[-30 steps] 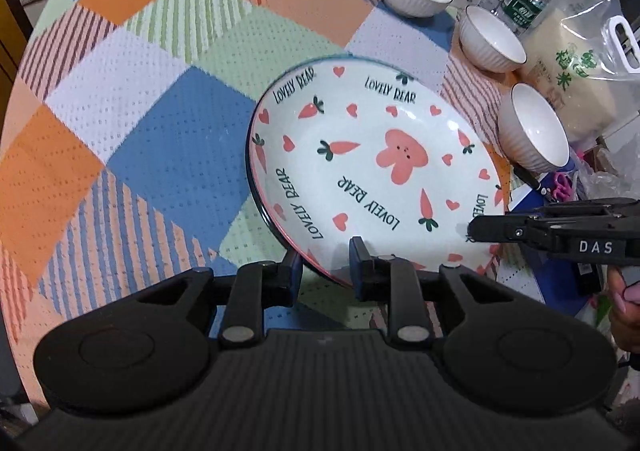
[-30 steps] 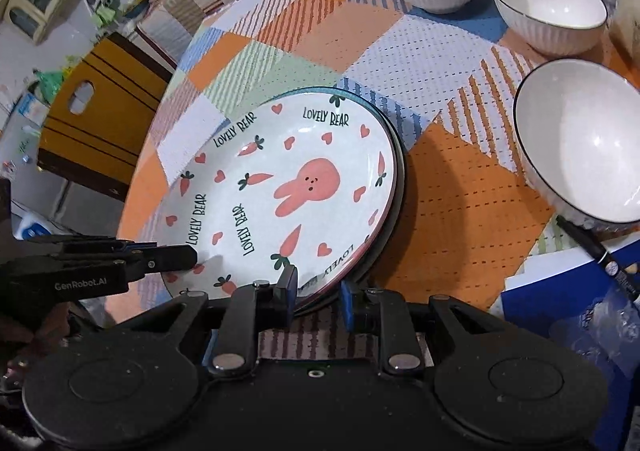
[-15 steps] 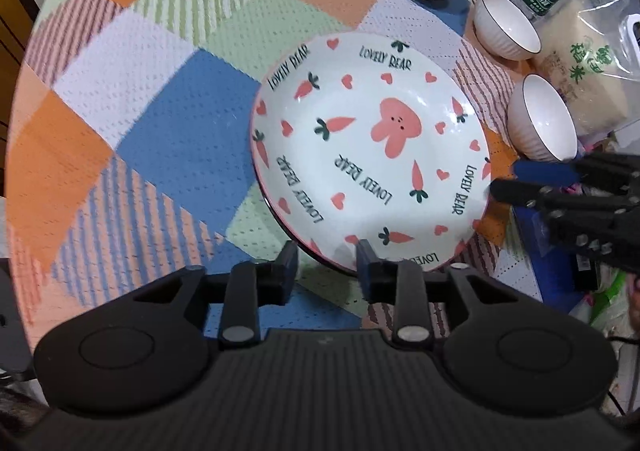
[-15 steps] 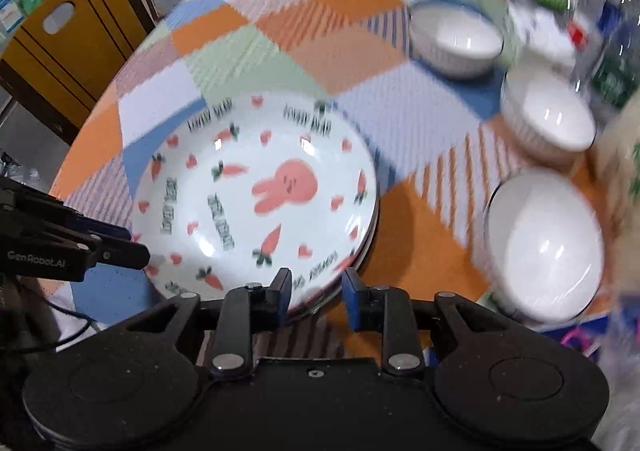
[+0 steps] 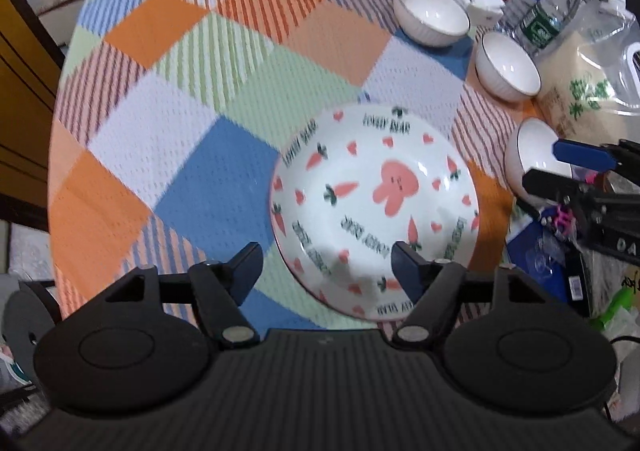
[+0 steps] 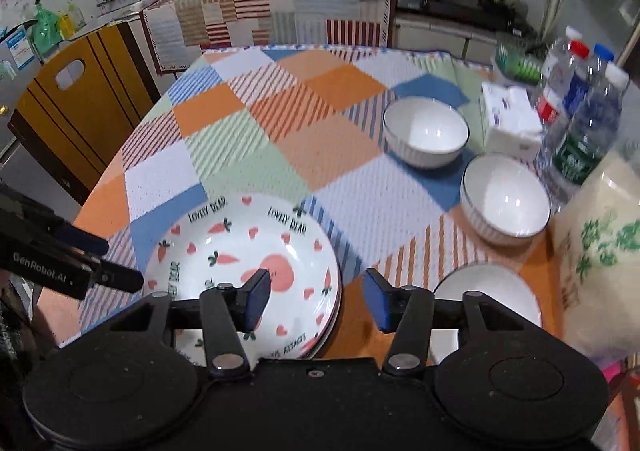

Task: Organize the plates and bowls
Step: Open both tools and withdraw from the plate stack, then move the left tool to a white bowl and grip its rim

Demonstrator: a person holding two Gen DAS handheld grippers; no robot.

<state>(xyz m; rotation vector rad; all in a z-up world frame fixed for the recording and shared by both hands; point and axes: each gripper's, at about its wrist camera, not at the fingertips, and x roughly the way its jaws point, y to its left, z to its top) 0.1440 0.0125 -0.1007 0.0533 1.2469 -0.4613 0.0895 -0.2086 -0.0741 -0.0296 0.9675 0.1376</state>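
Note:
A white plate with a pink rabbit and carrots lies on top of a plate stack on the checked tablecloth. My left gripper hovers over its near rim, jaws opening, and the pads touch nothing. My right gripper hangs above the plate's right edge, also opening and empty. Each gripper shows in the other's view: the right gripper and the left gripper. Three white bowls stand to the right: far, middle, near.
Water bottles, a tissue pack and a bag of rice crowd the table's right side. A wooden chair stands at the left edge. A kitchen counter runs behind the table.
Both grippers have let go of the plate's rim, opened wide and risen. The plate now rests on the stack, and the right wrist view has tipped up towards the room.

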